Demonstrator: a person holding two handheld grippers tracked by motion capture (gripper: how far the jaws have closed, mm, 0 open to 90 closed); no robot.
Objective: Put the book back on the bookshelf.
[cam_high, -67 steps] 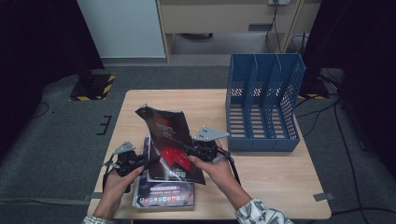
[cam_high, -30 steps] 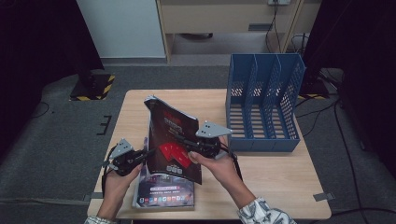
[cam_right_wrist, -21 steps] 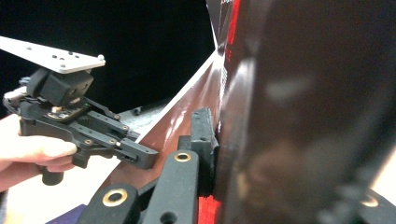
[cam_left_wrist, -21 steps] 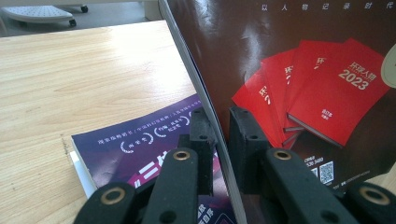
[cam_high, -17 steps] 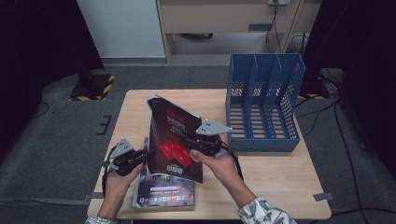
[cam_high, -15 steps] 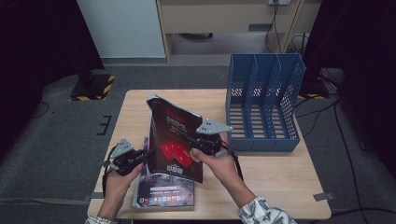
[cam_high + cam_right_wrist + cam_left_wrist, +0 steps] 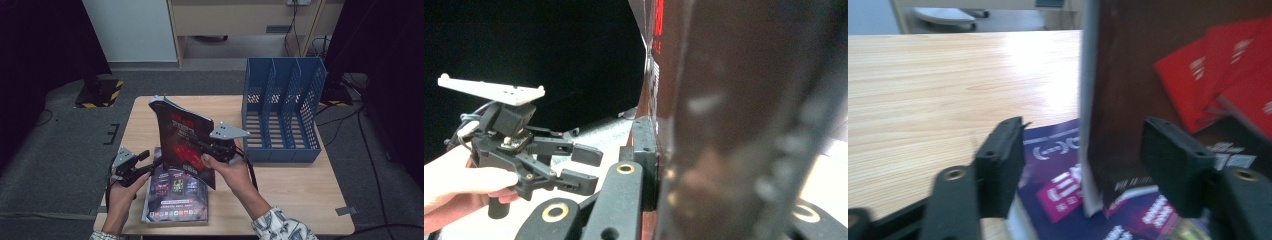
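Dark red magazine (image 7: 181, 137), blue file rack (image 7: 281, 112)

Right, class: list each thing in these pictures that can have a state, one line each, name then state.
Dark red magazine: lifted upright, clamped in the right claw.
Purple magazine: lying flat on the table.
Left claw: jaws have just been opening, apart either side of the red magazine's edge, not pressing.
Blue file rack: standing upright, compartments empty.

My tongs (image 7: 200, 146) are matt black plastic; the magazine (image 7: 182, 142) I hold looks glossy paper, the tabletop (image 7: 295, 185) smooth pale wood
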